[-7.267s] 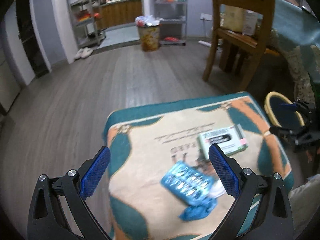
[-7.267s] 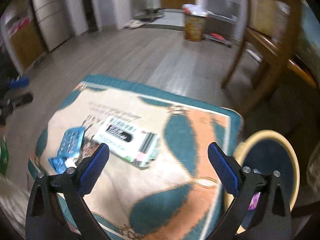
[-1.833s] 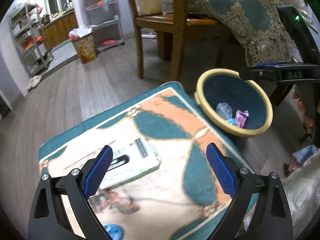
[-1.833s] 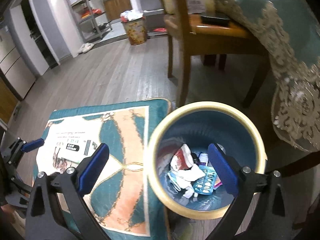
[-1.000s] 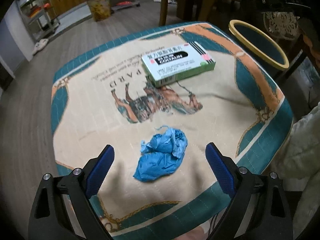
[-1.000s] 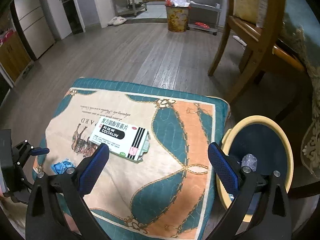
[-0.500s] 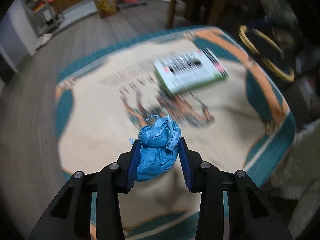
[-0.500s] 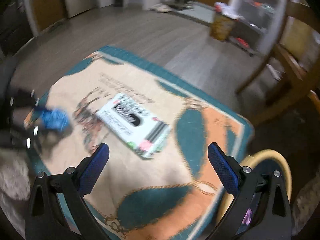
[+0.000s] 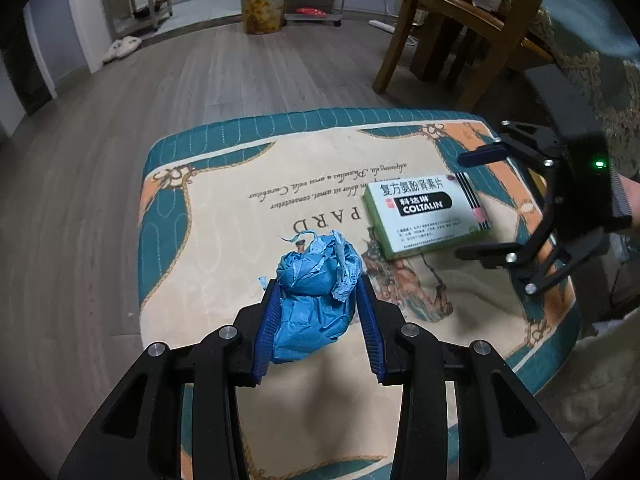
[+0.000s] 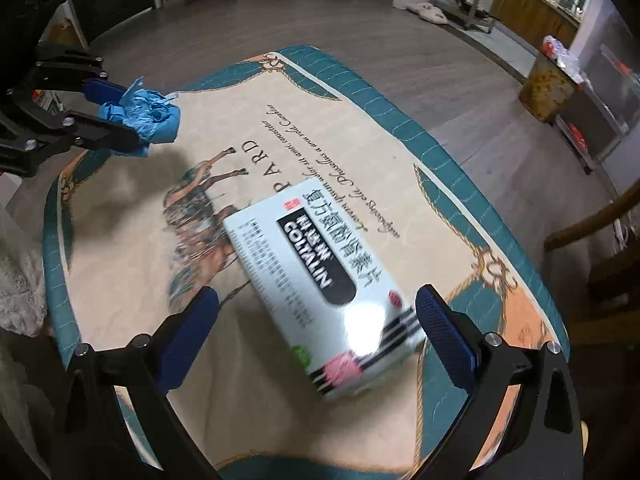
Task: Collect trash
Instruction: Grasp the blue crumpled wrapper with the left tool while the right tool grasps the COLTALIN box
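Note:
A crumpled blue wad [image 9: 316, 292] hangs a little above the cushion [image 9: 224, 184], with my left gripper [image 9: 317, 282] shut on it; its shadow falls on the cloth below. The right wrist view shows the same wad [image 10: 148, 120] in the left gripper [image 10: 130, 118] at the far left. A white and green medicine box [image 9: 426, 214] lies flat on the cushion's right half. My right gripper [image 10: 316, 300] stands open low over the box [image 10: 320, 280], one finger on each side, pads apart from it. From the left wrist view the right gripper [image 9: 480, 204] reaches in from the right.
The cushion [image 10: 360, 128] is teal, beige and orange with a horse print. A wooden chair [image 9: 452, 40] and a draped table stand behind it on the right. A patterned full bin [image 9: 262, 8] stands far across the wooden floor. Pale fluffy fabric [image 9: 600, 380] lies at the near right.
My left gripper closed on the blue wad and lifted it off the cushion. My right gripper swung left and came down from above the round bin to straddle the medicine box.

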`<state>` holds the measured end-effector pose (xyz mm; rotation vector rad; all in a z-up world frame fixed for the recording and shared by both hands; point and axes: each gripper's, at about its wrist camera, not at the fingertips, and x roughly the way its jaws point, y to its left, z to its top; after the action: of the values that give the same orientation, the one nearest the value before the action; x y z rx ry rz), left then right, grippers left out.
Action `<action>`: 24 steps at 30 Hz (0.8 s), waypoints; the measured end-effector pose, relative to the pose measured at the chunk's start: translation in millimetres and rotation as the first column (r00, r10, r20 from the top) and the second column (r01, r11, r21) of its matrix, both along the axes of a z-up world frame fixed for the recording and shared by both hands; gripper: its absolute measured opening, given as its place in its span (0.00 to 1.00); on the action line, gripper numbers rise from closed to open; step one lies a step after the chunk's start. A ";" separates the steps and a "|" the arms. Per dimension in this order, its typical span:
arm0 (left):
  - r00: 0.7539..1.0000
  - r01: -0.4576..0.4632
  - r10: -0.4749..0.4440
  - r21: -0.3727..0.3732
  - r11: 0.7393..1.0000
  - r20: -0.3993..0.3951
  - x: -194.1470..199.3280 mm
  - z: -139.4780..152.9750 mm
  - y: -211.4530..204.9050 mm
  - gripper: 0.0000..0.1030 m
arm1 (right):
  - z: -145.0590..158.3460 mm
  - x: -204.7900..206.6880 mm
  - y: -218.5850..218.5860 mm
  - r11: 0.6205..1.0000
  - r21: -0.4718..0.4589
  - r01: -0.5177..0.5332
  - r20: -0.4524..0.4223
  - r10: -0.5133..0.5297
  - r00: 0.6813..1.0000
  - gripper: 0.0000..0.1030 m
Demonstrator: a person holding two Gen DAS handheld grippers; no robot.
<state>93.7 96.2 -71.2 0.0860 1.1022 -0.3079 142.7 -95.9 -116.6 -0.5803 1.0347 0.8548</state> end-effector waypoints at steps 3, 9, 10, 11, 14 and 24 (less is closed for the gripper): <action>1.000 0.002 -0.002 -0.006 1.000 -0.006 3.2 -1.1 -4.7 0.39 | -7.8 7.9 5.7 1.000 -0.011 -0.022 -0.007 0.022 1.000 0.94; 1.000 0.009 -0.009 -0.015 1.000 -0.017 8.2 -2.3 -11.5 0.39 | -22.0 0.5 13.9 0.996 -0.046 -0.078 -0.016 0.078 0.997 0.82; 1.000 0.009 -0.009 -0.014 1.000 -0.017 8.4 -1.9 -11.9 0.39 | -22.8 -1.8 14.2 0.995 -0.064 -0.077 0.004 0.078 0.997 0.80; 1.000 0.008 -0.008 -0.013 1.000 -0.017 8.5 -1.2 -12.8 0.39 | -21.7 -3.3 13.0 0.995 -0.062 -0.072 0.010 0.073 0.997 0.79; 1.000 0.004 -0.004 -0.007 1.000 -0.012 9.6 0.9 -14.2 0.39 | -12.0 -8.6 5.1 0.998 -0.051 -0.034 0.027 0.036 0.999 0.77; 0.999 0.015 -0.016 0.005 1.000 0.052 8.3 24.7 -28.1 0.39 | 35.1 -35.0 -33.4 0.993 -0.031 0.117 0.026 -0.117 0.993 0.21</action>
<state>102.0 68.0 -46.5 0.1063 1.0508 -0.3153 107.6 -129.3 -81.6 -0.5504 1.0512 0.7277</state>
